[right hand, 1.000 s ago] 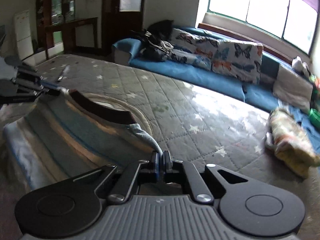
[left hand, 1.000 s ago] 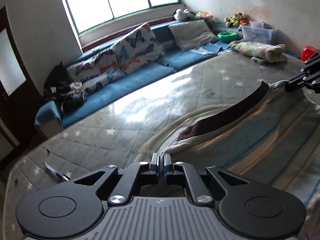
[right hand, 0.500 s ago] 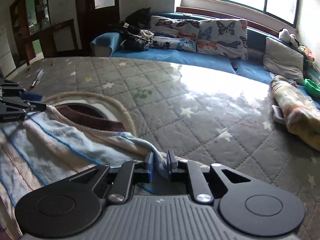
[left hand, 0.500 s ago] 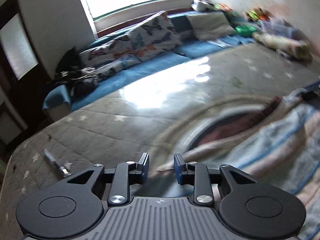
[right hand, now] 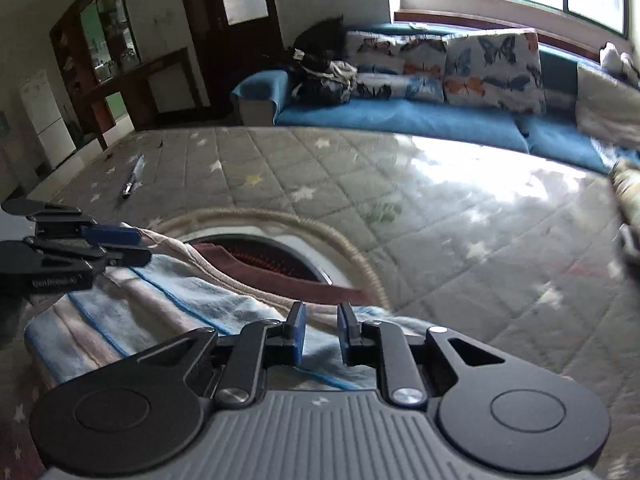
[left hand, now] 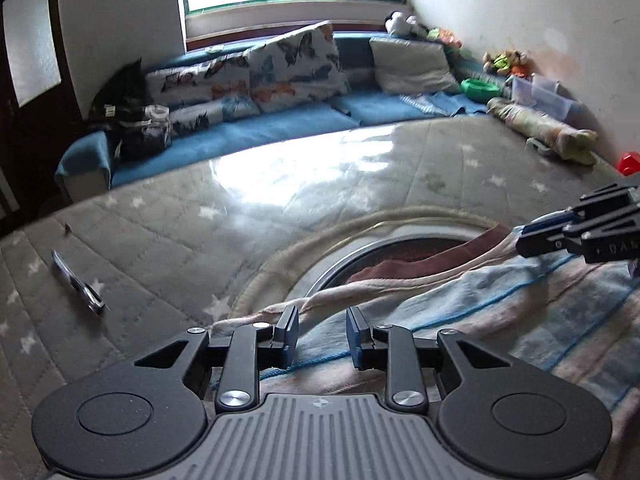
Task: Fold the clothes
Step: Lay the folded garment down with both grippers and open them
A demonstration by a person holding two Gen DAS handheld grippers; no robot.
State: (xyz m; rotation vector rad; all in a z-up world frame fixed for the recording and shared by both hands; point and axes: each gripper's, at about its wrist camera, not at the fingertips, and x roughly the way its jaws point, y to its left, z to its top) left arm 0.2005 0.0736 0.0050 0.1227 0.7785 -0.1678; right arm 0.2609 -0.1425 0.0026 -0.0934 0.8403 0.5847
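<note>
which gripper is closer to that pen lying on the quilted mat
Left. The left gripper hovers over the striped garment's near corner, with the pen just off to its left on the mat. The right gripper sits at the garment's opposite corner, farther from the pen.

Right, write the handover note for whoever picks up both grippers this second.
Left gripper: open, jaws just parted, striped garment below them, not gripped.
Right gripper: open too, jaws have just been opening; cloth lies under the gap, pads not pressing it.
Garment: spread on the quilted mat, its brown-trimmed edge lying over a round rimmed thing on the mat.
Done: the top edge has been laid down and let go at both corners.
Left: the folding itself; which fold comes next cannot be told. A pen-like item lies on the mat, off to the side of the garment.
</note>
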